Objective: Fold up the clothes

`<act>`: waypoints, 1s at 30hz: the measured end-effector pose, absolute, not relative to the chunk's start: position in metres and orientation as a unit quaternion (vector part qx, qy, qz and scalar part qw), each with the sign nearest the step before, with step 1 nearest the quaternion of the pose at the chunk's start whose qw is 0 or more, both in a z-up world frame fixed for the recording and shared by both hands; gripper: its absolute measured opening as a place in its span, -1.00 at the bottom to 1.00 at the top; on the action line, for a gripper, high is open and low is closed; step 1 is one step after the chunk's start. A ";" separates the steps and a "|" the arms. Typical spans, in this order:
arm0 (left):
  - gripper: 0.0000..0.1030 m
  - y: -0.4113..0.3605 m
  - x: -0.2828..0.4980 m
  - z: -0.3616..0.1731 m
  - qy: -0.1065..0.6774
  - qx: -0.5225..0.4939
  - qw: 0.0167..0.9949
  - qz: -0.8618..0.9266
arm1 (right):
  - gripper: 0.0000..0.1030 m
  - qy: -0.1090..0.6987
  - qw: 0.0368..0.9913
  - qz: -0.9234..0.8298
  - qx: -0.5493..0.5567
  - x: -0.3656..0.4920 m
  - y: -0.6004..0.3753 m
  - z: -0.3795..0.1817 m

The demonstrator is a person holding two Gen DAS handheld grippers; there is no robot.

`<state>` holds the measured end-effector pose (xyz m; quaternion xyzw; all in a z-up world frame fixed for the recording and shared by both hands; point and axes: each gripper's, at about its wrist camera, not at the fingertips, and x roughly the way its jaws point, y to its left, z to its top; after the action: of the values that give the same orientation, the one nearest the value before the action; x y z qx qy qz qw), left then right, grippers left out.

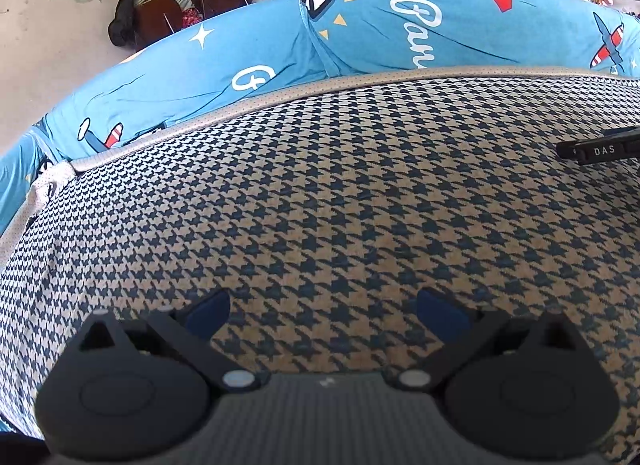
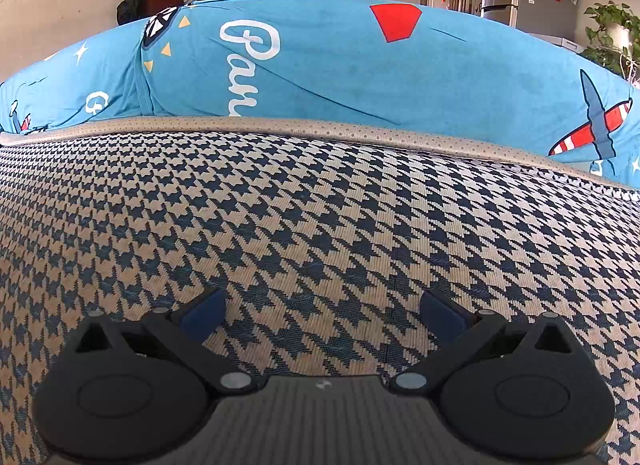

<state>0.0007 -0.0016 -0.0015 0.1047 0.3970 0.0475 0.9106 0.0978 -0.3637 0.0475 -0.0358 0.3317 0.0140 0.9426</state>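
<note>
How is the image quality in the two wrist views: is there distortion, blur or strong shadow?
Left wrist view: strong fisheye bending, the beige trim of the houndstooth fabric arcs; the left gripper is softly blurred; light is even. Right wrist view: same bending on the blue printed cover; the weave near the right gripper is sharp; shadows are faint.

The left black two-finger tongs (image 1: 323, 311) hang low with blue-padded fingers (image 1: 208, 313) spread wide, gripping nothing. The right black tongs (image 2: 322, 315) match them, jaws equally wide and empty.
</note>
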 end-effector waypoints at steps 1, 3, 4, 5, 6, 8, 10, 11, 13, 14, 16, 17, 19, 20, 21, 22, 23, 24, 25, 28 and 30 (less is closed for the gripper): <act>1.00 -0.003 0.001 -0.003 0.401 0.098 0.909 0.048 | 1.00 0.331 0.943 0.015 -0.035 0.098 -0.364 0.047; 1.00 0.000 0.003 -0.002 0.412 0.077 0.907 0.044 | 1.00 0.331 0.943 0.015 -0.035 0.098 -0.364 0.047; 1.00 0.001 0.004 -0.002 0.415 0.072 0.906 0.041 | 1.00 0.331 0.943 0.015 -0.035 0.098 -0.364 0.047; 1.00 0.002 0.005 -0.001 0.415 0.074 0.906 0.039 | 1.00 0.331 0.943 0.016 -0.035 0.098 -0.364 0.047; 1.00 0.004 0.006 0.001 0.415 0.075 0.906 0.039 | 1.00 0.331 0.943 0.016 -0.035 0.098 -0.364 0.047; 1.00 0.008 0.006 0.004 0.412 0.076 0.907 0.042 | 1.00 0.331 0.943 0.017 -0.035 0.098 -0.364 0.047; 1.00 0.006 0.005 0.001 0.408 0.079 0.908 0.049 | 1.00 0.331 0.943 0.017 -0.035 0.099 -0.364 0.047; 1.00 0.005 0.004 0.000 0.407 0.080 0.908 0.050 | 1.00 0.330 0.943 0.017 -0.035 0.099 -0.364 0.047; 1.00 0.003 0.005 0.000 0.410 0.080 0.907 0.047 | 1.00 0.330 0.943 0.017 -0.035 0.098 -0.364 0.047; 1.00 0.003 0.006 -0.001 0.411 0.081 0.907 0.046 | 1.00 0.330 0.943 0.017 -0.035 0.099 -0.364 0.047; 1.00 0.001 0.007 -0.002 0.413 0.082 0.906 0.043 | 1.00 0.330 0.943 0.017 -0.035 0.099 -0.364 0.047; 1.00 0.001 0.008 -0.002 0.414 0.082 0.906 0.041 | 1.00 0.330 0.943 0.018 -0.035 0.099 -0.364 0.047; 1.00 -0.001 0.010 -0.003 0.416 0.080 0.905 0.038 | 1.00 0.330 0.943 0.018 -0.035 0.099 -0.364 0.047; 1.00 -0.001 0.011 -0.004 0.417 0.077 0.905 0.037 | 1.00 0.330 0.943 0.018 -0.035 0.099 -0.364 0.047; 1.00 0.000 0.013 -0.007 0.418 0.073 0.905 0.036 | 1.00 0.330 0.943 0.018 -0.035 0.099 -0.364 0.047; 1.00 -0.001 0.014 -0.009 0.418 0.069 0.905 0.035 | 1.00 0.330 0.943 0.018 -0.035 0.099 -0.364 0.047; 1.00 -0.002 0.014 -0.009 0.416 0.066 0.906 0.034 | 1.00 0.330 0.943 0.018 -0.035 0.099 -0.364 0.047; 1.00 -0.004 0.017 -0.009 0.415 0.064 0.907 0.032 | 1.00 0.330 0.943 0.018 -0.035 0.099 -0.364 0.047; 1.00 -0.006 0.021 -0.008 0.416 0.061 0.907 0.029 | 1.00 0.330 0.943 0.018 -0.035 0.099 -0.364 0.047; 1.00 -0.010 0.025 -0.009 0.416 0.053 0.907 0.025 | 1.00 0.330 0.943 0.018 -0.035 0.099 -0.363 0.047; 1.00 -0.012 0.024 -0.010 0.416 0.045 0.908 0.023 | 1.00 0.329 0.943 0.019 -0.035 0.099 -0.363 0.047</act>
<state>0.0238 -0.0119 -0.0104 0.0455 0.4156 0.0226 0.9081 0.0985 -0.3633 0.0473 -0.0353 0.3294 0.0186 0.9433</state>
